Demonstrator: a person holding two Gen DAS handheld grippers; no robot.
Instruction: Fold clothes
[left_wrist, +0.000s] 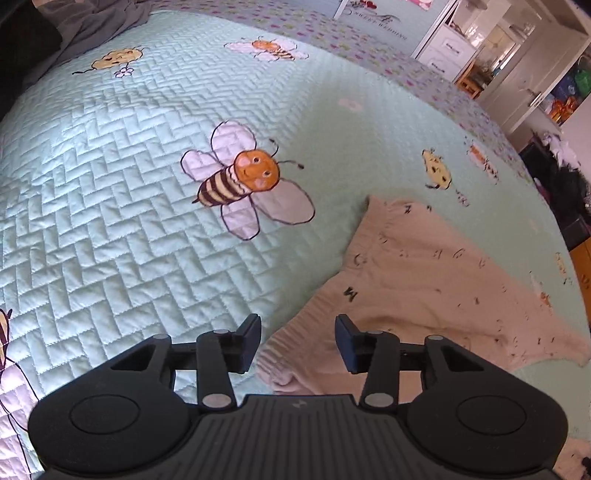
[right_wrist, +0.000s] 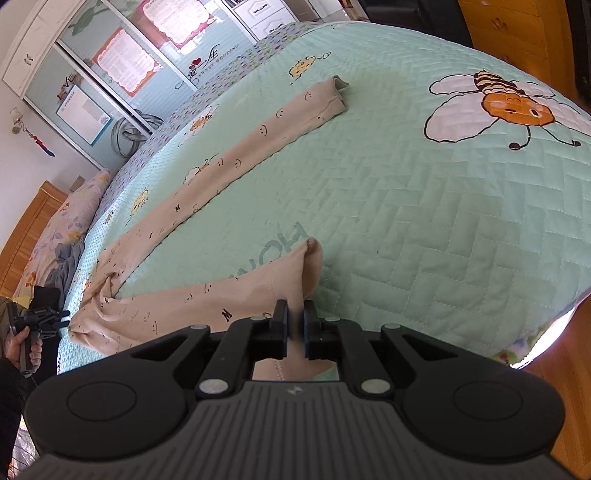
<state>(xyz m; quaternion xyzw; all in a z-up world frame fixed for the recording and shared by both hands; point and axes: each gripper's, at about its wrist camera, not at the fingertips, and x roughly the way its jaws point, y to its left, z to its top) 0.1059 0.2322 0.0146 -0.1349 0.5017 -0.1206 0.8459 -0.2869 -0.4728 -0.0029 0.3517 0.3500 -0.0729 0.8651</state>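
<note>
Item: beige printed trousers (right_wrist: 221, 162), spread on the bed's quilted bee coverlet (right_wrist: 406, 206).

Layout: in your right wrist view the legs splay in a V. One leg runs long from the waist at 8 o'clock to its cuff at 12 o'clock. The other leg comes toward you, its cuff at your fingertips.

Right hand-held gripper (right_wrist: 295, 326): jaws almost closed, pinching the near leg's cuff fabric, which bunches up just beyond the tips.

Left hand-held gripper (left_wrist: 297, 341): jaws about half spread, nothing pressed between them. The ribbed waistband (left_wrist: 284, 354) lies directly beneath and between the fingers, with the trousers' body stretching away toward 2 o'clock.

Judgement: your right hand-held gripper has the leg to carry across to its partner at 12 o'clock. Your left is nearer the waist and must close before it can anchor.
</note>
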